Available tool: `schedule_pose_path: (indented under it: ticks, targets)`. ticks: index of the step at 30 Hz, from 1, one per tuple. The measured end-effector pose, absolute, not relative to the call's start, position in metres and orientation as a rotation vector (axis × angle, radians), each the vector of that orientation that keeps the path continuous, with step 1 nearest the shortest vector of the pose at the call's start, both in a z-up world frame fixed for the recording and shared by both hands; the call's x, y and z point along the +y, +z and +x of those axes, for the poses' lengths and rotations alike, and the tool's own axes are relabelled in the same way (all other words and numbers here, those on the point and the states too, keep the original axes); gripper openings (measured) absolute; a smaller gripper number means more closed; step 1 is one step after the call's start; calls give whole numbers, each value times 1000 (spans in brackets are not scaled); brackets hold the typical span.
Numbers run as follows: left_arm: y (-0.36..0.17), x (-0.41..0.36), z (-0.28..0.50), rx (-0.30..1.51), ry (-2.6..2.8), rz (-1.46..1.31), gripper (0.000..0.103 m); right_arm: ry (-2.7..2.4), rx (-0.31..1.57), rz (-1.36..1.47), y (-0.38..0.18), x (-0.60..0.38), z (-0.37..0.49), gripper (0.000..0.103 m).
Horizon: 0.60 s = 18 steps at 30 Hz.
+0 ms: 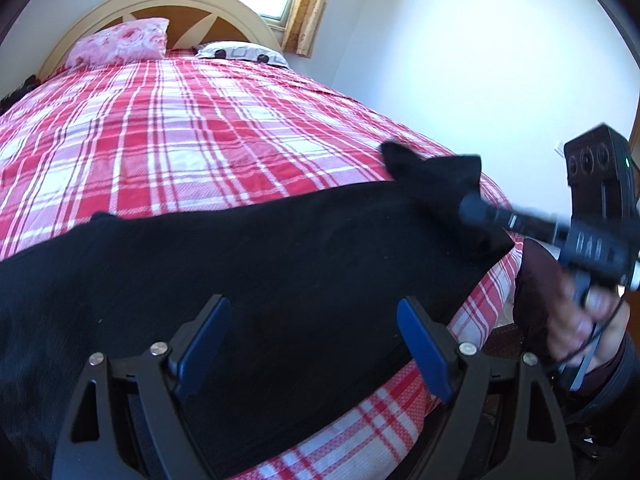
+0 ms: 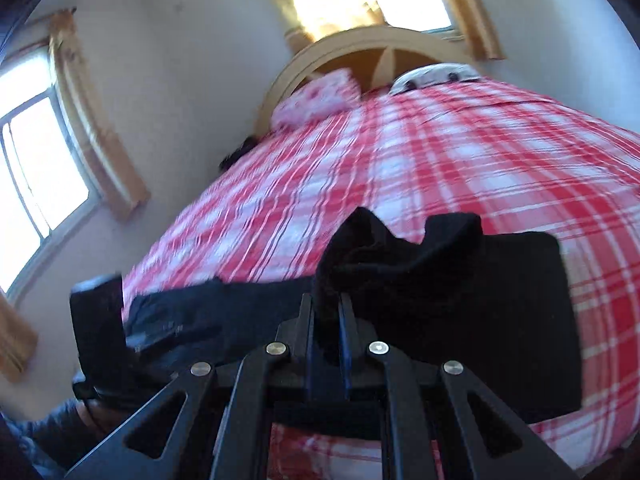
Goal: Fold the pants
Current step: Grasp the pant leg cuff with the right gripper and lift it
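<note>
Black pants [image 1: 248,264] lie across the near end of a bed with a red and white checked cover [image 1: 180,132]. My left gripper [image 1: 312,336] hovers over the pants, its blue pads wide apart and nothing between them. My right gripper [image 1: 472,204] comes in from the right, blurred, shut on a raised end of the pants. In the right wrist view the right gripper [image 2: 326,304] pinches a bunched fold of the black pants [image 2: 460,300], which stands up above the fingers. The left gripper's body [image 2: 100,320] shows at the left there.
A pink flowered pillow [image 1: 120,42] and a white pillow [image 1: 244,54] lie by the wooden headboard [image 1: 192,0]. A white wall [image 1: 480,60] runs along the bed's right side. A hand [image 1: 580,320] holds the right gripper's handle. Windows with curtains [image 2: 36,160] are behind and to the left.
</note>
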State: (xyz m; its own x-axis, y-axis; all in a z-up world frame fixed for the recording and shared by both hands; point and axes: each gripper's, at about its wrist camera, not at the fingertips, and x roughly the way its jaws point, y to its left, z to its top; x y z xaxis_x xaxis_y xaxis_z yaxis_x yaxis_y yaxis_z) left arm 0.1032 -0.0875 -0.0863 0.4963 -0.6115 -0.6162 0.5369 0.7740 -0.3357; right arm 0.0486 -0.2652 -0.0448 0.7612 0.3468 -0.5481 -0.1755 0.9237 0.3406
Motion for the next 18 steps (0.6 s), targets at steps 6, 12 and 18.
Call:
schedule_pose_path:
  ticks: [6,12,18]
  targets:
    - [-95,-80,112,816,-722,-181,88,344,784,40,-81,-213,56,11]
    - [-90,-98,112,808,-763,-126,88,428,809,33,-83,-223,43,44]
    - [-90,-105,113,821,-772,-134,88,415,734,157,-67,-265,19,44]
